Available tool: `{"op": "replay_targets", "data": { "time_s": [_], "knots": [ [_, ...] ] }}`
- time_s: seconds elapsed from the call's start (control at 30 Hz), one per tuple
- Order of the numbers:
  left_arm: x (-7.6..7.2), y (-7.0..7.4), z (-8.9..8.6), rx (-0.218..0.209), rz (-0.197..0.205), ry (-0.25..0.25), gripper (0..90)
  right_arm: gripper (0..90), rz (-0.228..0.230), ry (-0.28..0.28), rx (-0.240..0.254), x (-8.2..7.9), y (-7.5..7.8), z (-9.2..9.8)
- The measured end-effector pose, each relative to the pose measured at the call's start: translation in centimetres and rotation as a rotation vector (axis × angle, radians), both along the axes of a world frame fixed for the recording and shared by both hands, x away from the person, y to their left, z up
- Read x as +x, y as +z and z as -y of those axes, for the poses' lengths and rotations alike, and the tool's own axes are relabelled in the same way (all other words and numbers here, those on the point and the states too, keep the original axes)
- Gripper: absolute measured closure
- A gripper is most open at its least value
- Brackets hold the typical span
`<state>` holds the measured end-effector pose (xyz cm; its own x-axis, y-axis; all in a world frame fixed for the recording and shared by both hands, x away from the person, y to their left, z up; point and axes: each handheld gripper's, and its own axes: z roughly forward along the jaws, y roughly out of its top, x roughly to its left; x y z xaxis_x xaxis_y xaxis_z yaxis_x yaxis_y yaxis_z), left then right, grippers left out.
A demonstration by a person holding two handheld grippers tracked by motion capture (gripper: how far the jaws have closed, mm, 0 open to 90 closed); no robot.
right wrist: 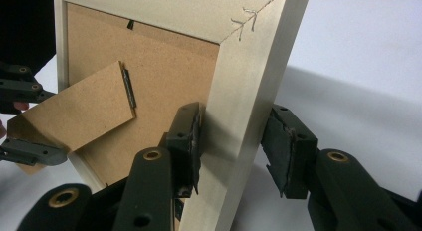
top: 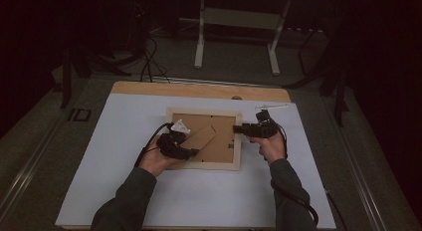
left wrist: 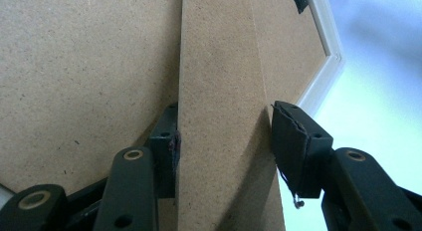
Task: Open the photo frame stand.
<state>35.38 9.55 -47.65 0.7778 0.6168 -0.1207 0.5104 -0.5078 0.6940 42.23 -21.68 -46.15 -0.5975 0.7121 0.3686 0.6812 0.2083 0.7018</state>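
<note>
A light wooden picture frame (top: 204,165) lies face down on the white board, its brown fibreboard back up. The hinged fibreboard stand (top: 201,136) is swung off that back. My left gripper (top: 193,150) comes in from the frame's left, and in the left gripper view (left wrist: 224,136) its two pads press on both edges of the stand (left wrist: 219,66). My right gripper (top: 237,129) is at the frame's right side. Its pads (right wrist: 231,141) clamp the frame's side rail (right wrist: 244,91), one inside and one outside. The stand (right wrist: 84,116) shows at the left of that view, between the other gripper's jaws.
The white board (top: 149,191) covers most of a wooden table (top: 149,87). A thin white pen-like object (top: 271,107) lies at the board's back right. Beyond the table are a white stand's legs (top: 199,47) and cables on the dark floor.
</note>
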Motion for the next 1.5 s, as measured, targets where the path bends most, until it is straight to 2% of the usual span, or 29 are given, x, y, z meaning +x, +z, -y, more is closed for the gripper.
{"op": "replay_targets", "data": {
  "time_s": [0.2, 0.9, 1.07, 1.2, 1.5],
  "knots": [
    [0.0, 0.2, 0.3, 0.013, 0.025, 0.004, 52.3, 59.5, 0.022, -0.007, -0.005, -0.1, 0.5, 0.2],
    [0.5, 0.3, 1.1, 0.037, 0.069, 0.041, 53.4, 61.3, 0.103, -0.033, -0.012, -0.6, 1.7, 0.5],
    [0.6, 0.4, 1.3, 0.024, 0.087, 0.066, 54.3, 61.8, 0.125, -0.041, -0.008, -0.8, 2.0, 0.6],
    [0.8, 0.3, 1.4, 0.023, 0.084, 0.081, 54.6, 61.8, 0.135, -0.044, -0.015, -0.9, 2.2, 0.6],
    [1.2, 0.5, 1.4, 0.035, 0.096, 0.118, 56.2, 62.5, 0.169, -0.037, -0.017, -1.2, 2.8, 0.5]
  ]
}}
